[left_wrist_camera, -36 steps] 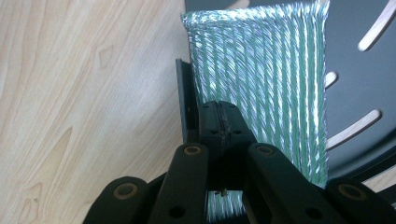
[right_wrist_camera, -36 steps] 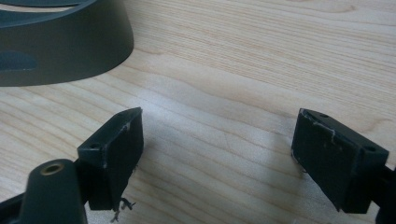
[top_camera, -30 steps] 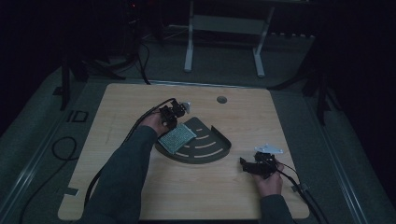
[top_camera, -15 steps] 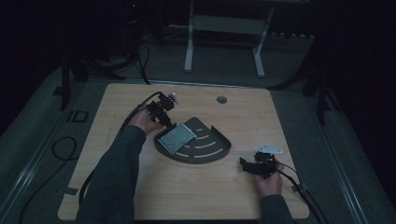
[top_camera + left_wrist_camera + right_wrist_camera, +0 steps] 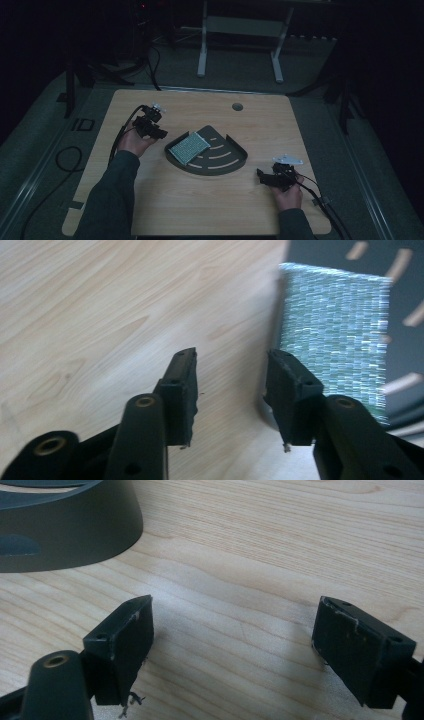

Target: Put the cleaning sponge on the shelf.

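1. We see the mesh pad [image 5: 189,147] lying flat in the dark tray [image 5: 235,162], at the tray's left end, part of it close to the rim.
2. Our left claw [image 5: 159,134] hangs just left of the tray, jaws apart with nothing between them. In the left gripper view the pad [image 5: 334,335] sits beyond the right jaw.
3. Our right claw [image 5: 261,176] rests low by the tray's right end, jaws wide apart and empty, the bench [image 5: 280,545] bare between them.
4. Risks, as we judge them: a careless left reach could clip the rim and shift the tray, or nudge the pad out over the edge. Either trailing cable could also snag the tray.
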The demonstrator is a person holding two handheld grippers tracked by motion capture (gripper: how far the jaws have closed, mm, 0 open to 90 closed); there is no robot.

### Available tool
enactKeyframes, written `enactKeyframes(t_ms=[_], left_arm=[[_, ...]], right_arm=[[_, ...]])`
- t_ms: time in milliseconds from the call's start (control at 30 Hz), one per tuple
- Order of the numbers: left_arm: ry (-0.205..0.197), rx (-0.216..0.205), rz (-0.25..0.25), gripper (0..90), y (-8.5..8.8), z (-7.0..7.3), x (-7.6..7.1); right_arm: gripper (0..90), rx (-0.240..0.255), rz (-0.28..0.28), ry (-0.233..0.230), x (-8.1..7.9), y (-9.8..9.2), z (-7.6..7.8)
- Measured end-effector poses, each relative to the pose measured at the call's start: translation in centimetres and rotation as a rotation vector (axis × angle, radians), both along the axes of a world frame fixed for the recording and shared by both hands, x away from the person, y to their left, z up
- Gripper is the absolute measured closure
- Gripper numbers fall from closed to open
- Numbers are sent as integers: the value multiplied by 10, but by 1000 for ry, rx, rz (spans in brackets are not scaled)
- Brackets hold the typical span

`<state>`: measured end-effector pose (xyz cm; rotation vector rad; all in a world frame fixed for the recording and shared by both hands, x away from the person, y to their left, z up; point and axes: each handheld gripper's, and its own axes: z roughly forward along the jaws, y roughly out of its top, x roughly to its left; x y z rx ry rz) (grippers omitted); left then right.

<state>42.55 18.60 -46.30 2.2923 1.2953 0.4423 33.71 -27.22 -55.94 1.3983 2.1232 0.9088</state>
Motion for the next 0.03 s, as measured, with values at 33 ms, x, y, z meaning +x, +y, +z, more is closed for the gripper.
enactKeyframes(t_ms=[33], left_arm=[[8,-31,22,553,5,-6,0]], right_arm=[[165,0,0,0,0,0,0]])
